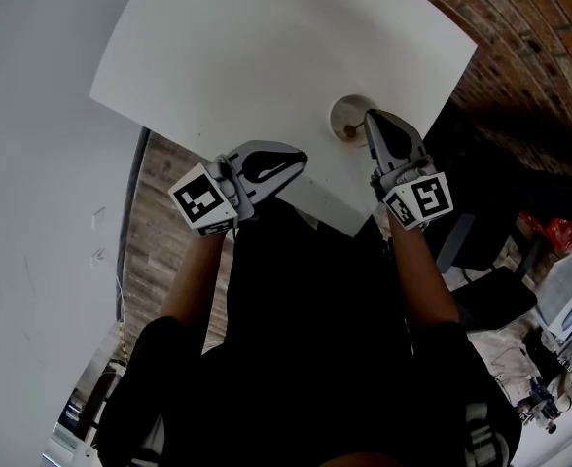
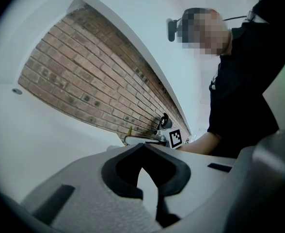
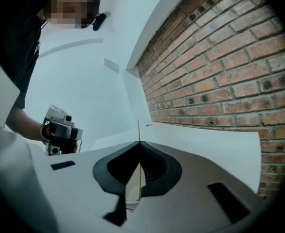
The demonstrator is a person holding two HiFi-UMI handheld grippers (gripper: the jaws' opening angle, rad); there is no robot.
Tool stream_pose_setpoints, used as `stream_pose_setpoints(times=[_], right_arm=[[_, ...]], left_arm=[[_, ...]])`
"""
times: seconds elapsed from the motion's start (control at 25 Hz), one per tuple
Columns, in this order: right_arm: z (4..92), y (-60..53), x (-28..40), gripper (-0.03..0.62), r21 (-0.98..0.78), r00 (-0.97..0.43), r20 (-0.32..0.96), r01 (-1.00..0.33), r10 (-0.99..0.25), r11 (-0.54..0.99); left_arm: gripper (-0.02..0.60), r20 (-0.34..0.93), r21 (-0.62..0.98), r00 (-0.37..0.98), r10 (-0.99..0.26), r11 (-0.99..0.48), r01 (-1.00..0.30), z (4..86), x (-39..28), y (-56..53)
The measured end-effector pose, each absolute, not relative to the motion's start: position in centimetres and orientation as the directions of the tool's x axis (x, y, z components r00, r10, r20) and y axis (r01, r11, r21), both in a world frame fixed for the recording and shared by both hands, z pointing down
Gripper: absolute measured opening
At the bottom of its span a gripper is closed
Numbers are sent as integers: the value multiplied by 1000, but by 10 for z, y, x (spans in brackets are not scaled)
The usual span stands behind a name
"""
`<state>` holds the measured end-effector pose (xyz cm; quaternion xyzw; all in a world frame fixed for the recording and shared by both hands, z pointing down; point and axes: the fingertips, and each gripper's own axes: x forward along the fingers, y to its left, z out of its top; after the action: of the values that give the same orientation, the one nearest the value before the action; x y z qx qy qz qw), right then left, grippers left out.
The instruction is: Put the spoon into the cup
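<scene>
One thin tan spoon (image 3: 139, 130), seen edge-on as a narrow stick, stands upright, pinched between the closed pads of the right tongs (image 3: 139, 143). Its lower end runs down towards the single pale round cup (image 1: 339, 115). The cup stands close to the right-hand edge of the white tabletop (image 1: 247, 47), not far from the corner nearest the person, with the tips of the right tongs over its mouth. The left tongs (image 2: 142, 145), the second of the two pairs, are closed on nothing and held level over the tabletop's near edge, well apart from the cup.
</scene>
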<state>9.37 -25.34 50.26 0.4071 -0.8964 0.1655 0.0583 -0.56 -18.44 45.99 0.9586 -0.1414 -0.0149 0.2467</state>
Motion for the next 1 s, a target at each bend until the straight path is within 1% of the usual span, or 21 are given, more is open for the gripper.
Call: stream_pose_setpoints(times=[0.12,0.32,0.56,0.8,1.0], right_arm=[[503,-253,95,6,-241,-661,248,-750,-708,616],[504,-252,94,6,-214,-671,259,-741,-695,636],[508,-255,109,9,-180,-649,292,-758,-702,626],[517,-262,126,23,-184,-608,326,-792,-724,582],[521,-263,134,29,-208,-598,335,-800,-728,562]], left_arm=[[18,101,468,957,-272,-836,-287,468,-9,-184],[17,51,491,955,-291,-826,-278,464,-12,-187],[18,57,494,954,-294,-822,-283,465,-15,-186],[17,70,517,956,-284,-809,-279,461,-11,-185],[17,60,493,957,-284,-825,-276,466,-12,-184]])
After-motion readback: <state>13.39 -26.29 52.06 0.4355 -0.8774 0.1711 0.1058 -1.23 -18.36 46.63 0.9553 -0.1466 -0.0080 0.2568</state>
